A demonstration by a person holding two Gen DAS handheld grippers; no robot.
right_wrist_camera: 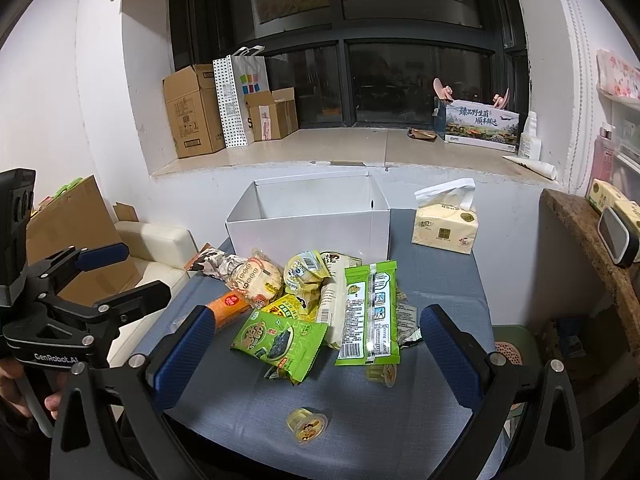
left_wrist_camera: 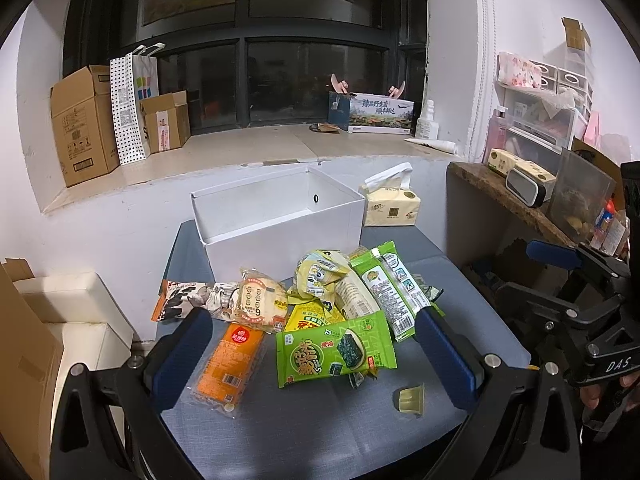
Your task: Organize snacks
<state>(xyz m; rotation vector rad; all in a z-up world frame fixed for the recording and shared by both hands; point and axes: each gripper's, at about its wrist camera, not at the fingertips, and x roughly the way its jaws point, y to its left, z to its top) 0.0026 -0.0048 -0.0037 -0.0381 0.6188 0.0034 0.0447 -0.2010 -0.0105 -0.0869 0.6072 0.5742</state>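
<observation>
A pile of snack packets lies on the blue-grey table [left_wrist_camera: 320,440] [right_wrist_camera: 248,420] in front of an open white box [left_wrist_camera: 280,216] [right_wrist_camera: 308,220]. Nearest me are a green seaweed packet [left_wrist_camera: 332,352] [right_wrist_camera: 280,336], an orange packet [left_wrist_camera: 228,364] [right_wrist_camera: 228,306] and a long green packet [left_wrist_camera: 392,288] [right_wrist_camera: 370,312]. A jelly cup [left_wrist_camera: 410,400] [right_wrist_camera: 307,424] sits loose in front, and a second jelly cup [right_wrist_camera: 382,372] lies beside the long packet. My left gripper [left_wrist_camera: 312,320] [right_wrist_camera: 146,270] and right gripper [right_wrist_camera: 316,316] [left_wrist_camera: 514,270] both hover open just short of the pile, holding nothing.
A tissue pack [left_wrist_camera: 390,204] [right_wrist_camera: 446,224] stands right of the box. A wooden shelf [left_wrist_camera: 508,196] with clutter borders the table on the right. White cushions [left_wrist_camera: 76,300] and cardboard lie at the left. Cardboard boxes [left_wrist_camera: 80,124] line the windowsill behind.
</observation>
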